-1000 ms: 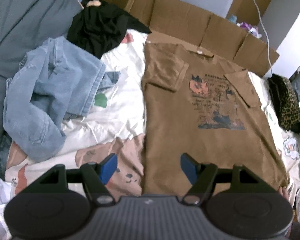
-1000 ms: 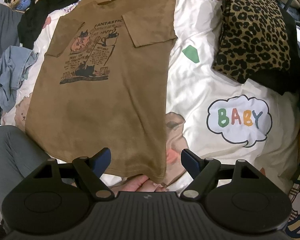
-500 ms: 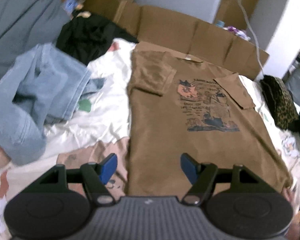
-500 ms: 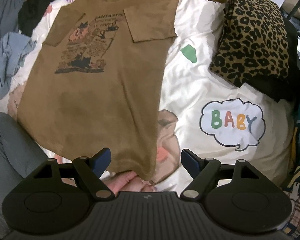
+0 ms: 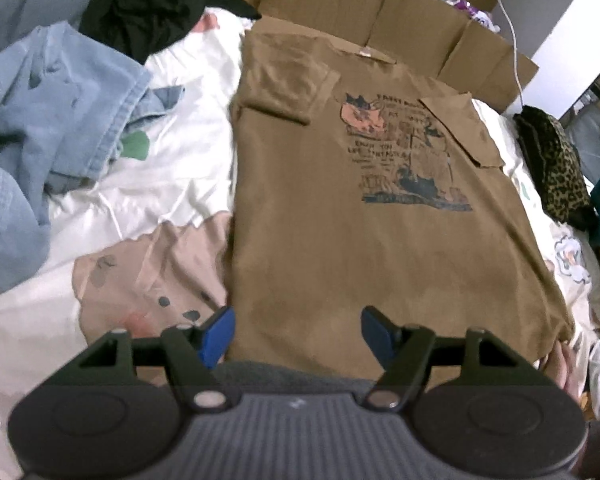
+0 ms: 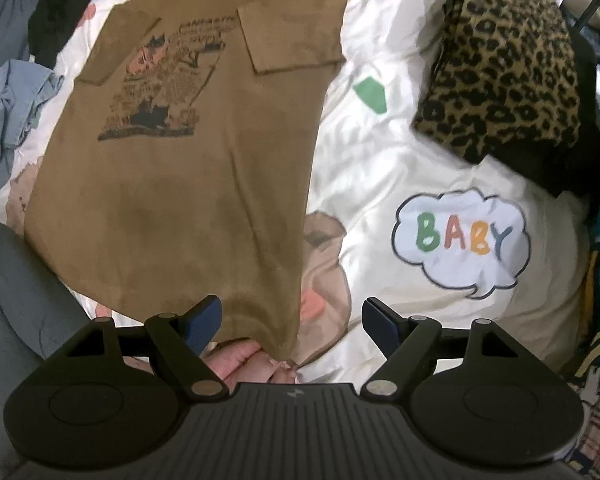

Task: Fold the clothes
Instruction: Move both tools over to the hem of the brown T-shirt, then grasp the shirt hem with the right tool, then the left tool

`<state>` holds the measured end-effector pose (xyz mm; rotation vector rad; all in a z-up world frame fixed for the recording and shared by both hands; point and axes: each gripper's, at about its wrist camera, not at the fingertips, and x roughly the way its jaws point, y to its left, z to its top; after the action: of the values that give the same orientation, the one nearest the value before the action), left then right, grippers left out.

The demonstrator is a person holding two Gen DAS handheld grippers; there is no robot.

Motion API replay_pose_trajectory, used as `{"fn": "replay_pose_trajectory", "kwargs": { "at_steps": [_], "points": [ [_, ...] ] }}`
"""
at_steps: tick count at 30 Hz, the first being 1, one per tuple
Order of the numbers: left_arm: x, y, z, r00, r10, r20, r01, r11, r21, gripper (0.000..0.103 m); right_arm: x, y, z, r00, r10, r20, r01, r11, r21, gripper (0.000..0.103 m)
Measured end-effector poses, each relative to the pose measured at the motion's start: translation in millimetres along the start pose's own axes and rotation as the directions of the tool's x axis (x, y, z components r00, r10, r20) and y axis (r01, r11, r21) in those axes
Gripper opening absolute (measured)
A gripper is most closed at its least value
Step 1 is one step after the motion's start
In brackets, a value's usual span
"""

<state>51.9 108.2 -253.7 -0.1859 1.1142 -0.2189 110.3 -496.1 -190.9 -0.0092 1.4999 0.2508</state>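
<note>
A brown T-shirt with a dark print lies flat on a white printed bedsheet, both sleeves folded inward. It also shows in the right wrist view. My left gripper is open and empty over the shirt's bottom hem, near its left corner. My right gripper is open and empty above the hem's right corner. A bare hand pinches that corner just under the right gripper.
A crumpled light-blue denim garment and a black garment lie to the left. A folded leopard-print garment lies to the right. Cardboard lines the far edge. A grey-trousered leg is at the near left.
Both grippers have moved in closer to the shirt's bottom hem. The left view has swung right so the hem fills the space between its fingers. Both stay open.
</note>
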Motion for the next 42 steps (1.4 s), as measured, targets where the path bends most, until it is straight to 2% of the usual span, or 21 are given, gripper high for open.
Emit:
{"fn": "replay_pose_trajectory", "kwargs": {
  "at_steps": [8,13,20,24,26,32,34,38,40,42],
  "points": [
    [19,-2,10,0.992,0.004,-0.126,-0.001,1.000,0.024,0.071,46,-3,-1,0.999,-0.023,-0.032,0.023,0.999,0.028,0.082],
    [32,-6,23,0.983,0.098,-0.153,-0.083,0.991,0.104,0.071,71,-5,1,0.999,-0.027,-0.026,0.028,0.999,0.030,0.082],
    [54,-3,36,0.961,0.139,-0.238,-0.106,0.983,0.147,0.071,100,-17,-1,1.000,-0.016,-0.022,0.018,0.997,0.076,0.080],
    [57,-2,36,0.957,0.139,-0.255,-0.105,0.984,0.146,0.070,111,-24,-5,1.000,0.009,-0.029,-0.006,0.992,0.129,0.075],
    [57,-1,35,0.956,0.135,-0.261,-0.101,0.985,0.137,0.070,115,-25,-7,0.999,0.020,-0.032,-0.015,0.989,0.146,0.067],
    [58,-3,37,0.953,0.142,-0.266,-0.105,0.983,0.149,0.070,123,-23,-9,0.998,0.048,-0.037,-0.042,0.987,0.157,0.065],
    [58,-3,38,0.954,0.138,-0.267,-0.102,0.984,0.144,0.070,125,-21,-9,0.998,0.055,-0.040,-0.049,0.988,0.150,0.057],
    [59,-1,40,0.954,0.127,-0.271,-0.095,0.987,0.129,0.070,127,-18,-9,0.996,0.068,-0.050,-0.061,0.991,0.119,0.026],
    [59,-1,41,0.954,0.126,-0.271,-0.094,0.987,0.127,0.070,126,-17,-8,0.997,0.067,-0.044,-0.061,0.992,0.112,0.020],
    [59,-2,41,0.954,0.125,-0.271,-0.093,0.987,0.129,0.070,125,-20,-8,0.997,0.067,-0.040,-0.062,0.991,0.122,0.020]
  ]
}}
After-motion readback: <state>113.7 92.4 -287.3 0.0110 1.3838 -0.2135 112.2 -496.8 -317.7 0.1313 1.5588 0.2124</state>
